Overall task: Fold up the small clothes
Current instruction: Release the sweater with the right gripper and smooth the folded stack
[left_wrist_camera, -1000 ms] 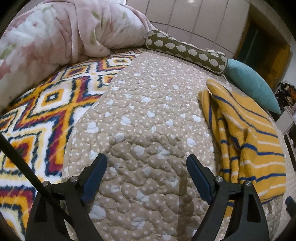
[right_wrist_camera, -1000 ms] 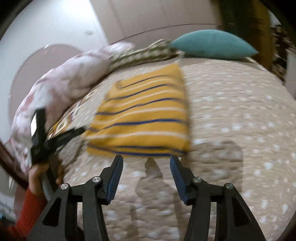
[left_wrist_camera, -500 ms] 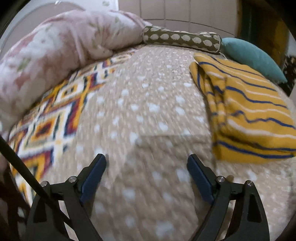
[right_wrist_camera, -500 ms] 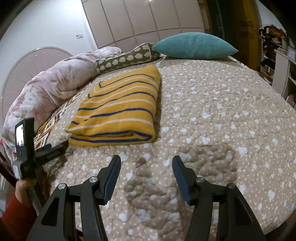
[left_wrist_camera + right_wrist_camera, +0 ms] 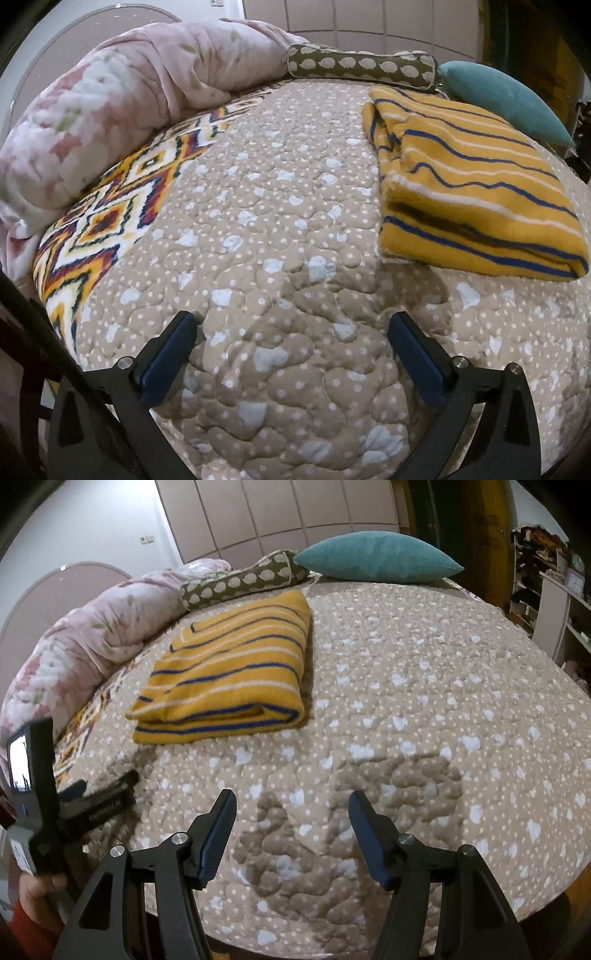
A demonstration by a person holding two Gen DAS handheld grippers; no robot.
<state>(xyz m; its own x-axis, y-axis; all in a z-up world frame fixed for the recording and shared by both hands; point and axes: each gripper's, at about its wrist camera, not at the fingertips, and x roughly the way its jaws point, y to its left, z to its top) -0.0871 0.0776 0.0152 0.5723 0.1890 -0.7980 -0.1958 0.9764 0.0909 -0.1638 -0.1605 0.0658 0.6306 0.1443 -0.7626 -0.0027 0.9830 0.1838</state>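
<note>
Resting place of the garment: the folded yellow striped garment (image 5: 469, 184) lay flat on the bed's beige quilt (image 5: 266, 229), in the far half of the bed, clear of both tools.
Garment condition: it was folded into a thick rectangle, with stacked layers showing at its near edge in the right wrist view (image 5: 229, 686).
Left tool (image 5: 291, 347): the jaws had just been opening and stood spread wide, with nothing between them but quilt; the garment lay ahead and to the right of them, not touching.
Right tool (image 5: 291, 823): the jaws had just been opening and stood spread, with only quilt between them; the garment lay ahead and to the left, apart from the fingers.
Left tool as seen from the right wrist: it appeared at the left edge (image 5: 110, 794), held by a hand (image 5: 37, 890) in a red sleeve, near the garment's near left corner but not on it.
Bed contents, far edge: a teal cushion (image 5: 376, 557) and an olive bolster with pale spots (image 5: 240, 581) lay side by side just behind the garment.
Bed contents, left side: a bunched pink floral blanket (image 5: 122, 122) lay over a patterned zigzag cover (image 5: 110, 214).
Containers: a shelf unit (image 5: 550, 605) at the right edge held items too small to identify.
</note>
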